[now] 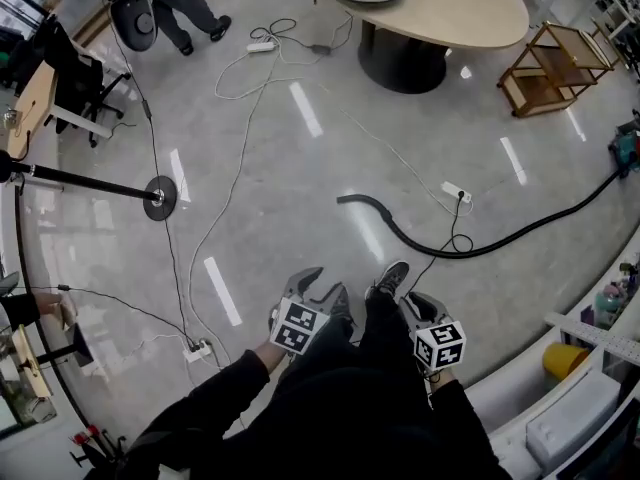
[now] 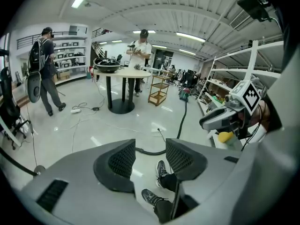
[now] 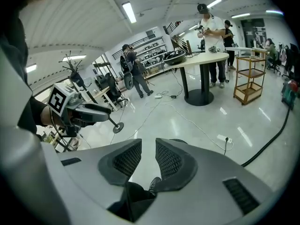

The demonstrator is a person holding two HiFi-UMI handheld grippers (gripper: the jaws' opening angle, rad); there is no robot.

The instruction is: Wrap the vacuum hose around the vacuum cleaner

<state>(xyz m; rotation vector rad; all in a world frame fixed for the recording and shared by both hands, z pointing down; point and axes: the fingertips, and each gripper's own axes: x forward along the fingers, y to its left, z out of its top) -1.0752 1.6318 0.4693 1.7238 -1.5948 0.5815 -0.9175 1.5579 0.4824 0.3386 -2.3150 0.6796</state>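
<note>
Holding both tongs low beside our legs, we grip nothing: the left tongs [image 2: 150, 154] stand well apart with only floor and shoes showing through, and the right tongs [image 3: 148, 159] are nearly together, a narrow gap left, also empty. Near our left foot lies a white power strip [image 1: 197, 349] with thin cables running off it.

The long black ribbed vacuum hose [image 1: 430, 246] lies loose on the grey polished floor ahead. Its free end curls toward us, and the rest trails right to a teal machine [image 1: 628, 153] at the edge (we take it for the vacuum cleaner). Nothing is wrapped yet.

The risk is snagging. A second white power strip [image 1: 455, 192] sits just beside the hose and its thin black cable [image 1: 455, 230] appears to cross it, so hauling the hose could drag both along. The scattered cables could also catch our feet.

Farther off stand a black pole on a round base [image 1: 160, 196], a beige oval surface on a black pedestal [image 1: 480, 18], a wooden trolley [image 1: 555, 68] and a person in dark clothes [image 1: 185, 3].
</note>
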